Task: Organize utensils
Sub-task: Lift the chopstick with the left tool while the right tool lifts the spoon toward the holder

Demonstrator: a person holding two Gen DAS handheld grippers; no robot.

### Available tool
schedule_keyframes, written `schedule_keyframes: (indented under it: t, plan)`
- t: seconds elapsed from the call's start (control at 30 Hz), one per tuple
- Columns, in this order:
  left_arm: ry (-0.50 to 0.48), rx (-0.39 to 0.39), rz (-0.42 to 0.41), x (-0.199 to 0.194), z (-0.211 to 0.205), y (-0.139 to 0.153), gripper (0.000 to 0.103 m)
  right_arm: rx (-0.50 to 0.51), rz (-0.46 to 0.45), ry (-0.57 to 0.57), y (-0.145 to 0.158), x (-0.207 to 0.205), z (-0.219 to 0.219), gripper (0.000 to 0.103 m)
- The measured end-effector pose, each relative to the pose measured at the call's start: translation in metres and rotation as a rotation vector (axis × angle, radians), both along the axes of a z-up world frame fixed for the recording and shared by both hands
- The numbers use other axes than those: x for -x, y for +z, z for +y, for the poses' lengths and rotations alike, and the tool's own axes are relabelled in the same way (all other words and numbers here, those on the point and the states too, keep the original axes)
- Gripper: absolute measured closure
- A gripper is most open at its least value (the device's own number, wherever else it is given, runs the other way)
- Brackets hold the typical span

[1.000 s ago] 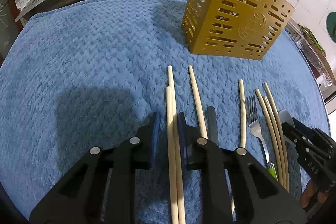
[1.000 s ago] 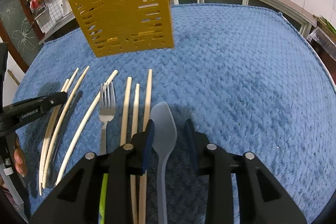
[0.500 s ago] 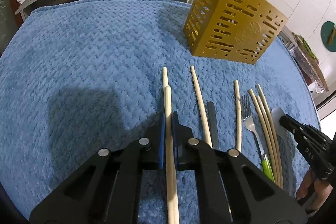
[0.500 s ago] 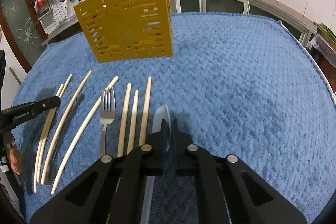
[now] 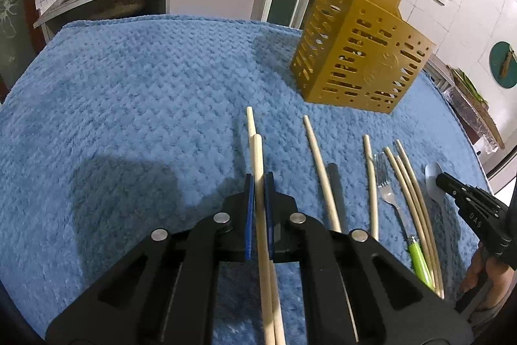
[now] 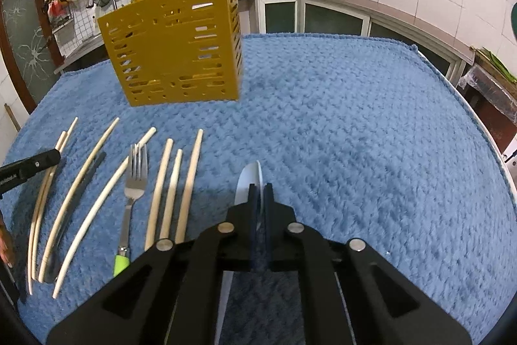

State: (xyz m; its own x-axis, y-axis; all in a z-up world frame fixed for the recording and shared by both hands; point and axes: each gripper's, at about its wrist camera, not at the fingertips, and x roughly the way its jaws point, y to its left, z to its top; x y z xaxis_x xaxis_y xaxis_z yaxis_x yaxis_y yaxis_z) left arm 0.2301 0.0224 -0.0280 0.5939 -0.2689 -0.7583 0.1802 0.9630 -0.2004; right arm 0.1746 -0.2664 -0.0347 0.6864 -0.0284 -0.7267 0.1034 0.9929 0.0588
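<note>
In the left wrist view my left gripper (image 5: pixel 258 178) is shut on a pale wooden chopstick (image 5: pixel 257 151), whose far end points at the yellow slotted utensil holder (image 5: pixel 358 54). A second chopstick (image 5: pixel 249 118) lies close beside it on the cloth. In the right wrist view my right gripper (image 6: pixel 259 187) is shut on a grey spoon (image 6: pixel 245 183), its bowl sticking out past the fingertips, turned on edge. The holder (image 6: pixel 174 54) stands upright at the back left. From the left wrist view the right gripper (image 5: pixel 468 206) shows at the right edge with the spoon (image 5: pixel 431 175).
A blue towel (image 6: pixel 355 134) covers the table. Loose on it lie several more chopsticks (image 6: pixel 161 180), a fork (image 6: pixel 137 180) with a green handle and a dark-handled utensil (image 6: pixel 93 167). A kitchen counter and sink run behind the table. A hand (image 5: pixel 484 277) shows at the right.
Both grippers went from open to shut: the left on the chopstick, the right on the spoon. The spoon has turned from flat onto its edge. The left gripper moved slightly.
</note>
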Motion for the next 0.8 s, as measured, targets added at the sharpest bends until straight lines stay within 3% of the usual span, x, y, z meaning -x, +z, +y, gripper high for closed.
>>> schedule_keyframes:
  t: [0.17, 0.7, 0.8]
  plan:
    - [0.006, 0.018, 0.021, -0.006, 0.004, -0.011, 0.098, 0.000, 0.011, 0.001, -0.002, -0.002, 0.002, 0.095]
    - [-0.004, 0.072, 0.071, -0.031, 0.002, -0.015, 0.098, -0.172, 0.080, 0.013, -0.002, -0.017, -0.020, 0.094]
    - [-0.004, 0.077, 0.072, -0.032, 0.001, -0.015, 0.098, -0.163, 0.095, 0.028, -0.001, -0.021, -0.020, 0.094]
